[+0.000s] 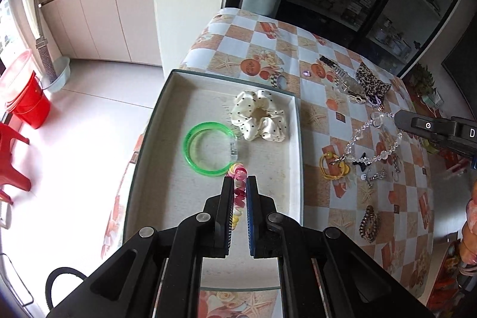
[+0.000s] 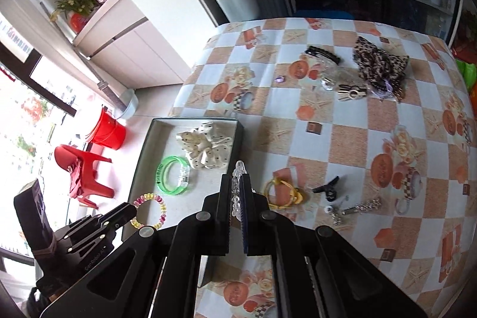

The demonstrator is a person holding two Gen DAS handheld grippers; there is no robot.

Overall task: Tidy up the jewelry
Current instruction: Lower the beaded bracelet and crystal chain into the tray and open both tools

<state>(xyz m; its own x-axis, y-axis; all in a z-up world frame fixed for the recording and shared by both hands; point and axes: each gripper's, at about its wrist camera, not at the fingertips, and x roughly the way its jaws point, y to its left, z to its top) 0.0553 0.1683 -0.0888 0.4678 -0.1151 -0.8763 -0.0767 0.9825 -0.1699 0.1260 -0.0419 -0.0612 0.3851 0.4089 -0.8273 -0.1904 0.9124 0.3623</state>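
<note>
A shallow box tray (image 1: 149, 157) lies on the checkered table; it also shows in the right wrist view (image 2: 140, 163). It holds a green bangle (image 1: 205, 149), a cream dotted scrunchie (image 1: 261, 115) and a pink-yellow bead bracelet (image 1: 238, 172). My left gripper (image 1: 240, 182) is shut on the bead bracelet over the tray; in the right wrist view (image 2: 131, 210) it grips the bracelet (image 2: 152, 209) at its edge. My right gripper (image 2: 237, 178) is shut on a clear crystal bead bracelet (image 2: 238, 169), which hangs from it (image 1: 369, 139) above the table.
Loose on the table (image 2: 342, 139): a yellow hair tie (image 2: 283, 194), a small black clip (image 2: 326, 188), a silver pin (image 2: 357, 207), a leopard bow (image 2: 378, 61), a black barrette (image 2: 322, 52), a brown claw clip (image 1: 369, 224). A red stool (image 2: 83, 172) and bucket (image 2: 107, 130) stand on the floor left.
</note>
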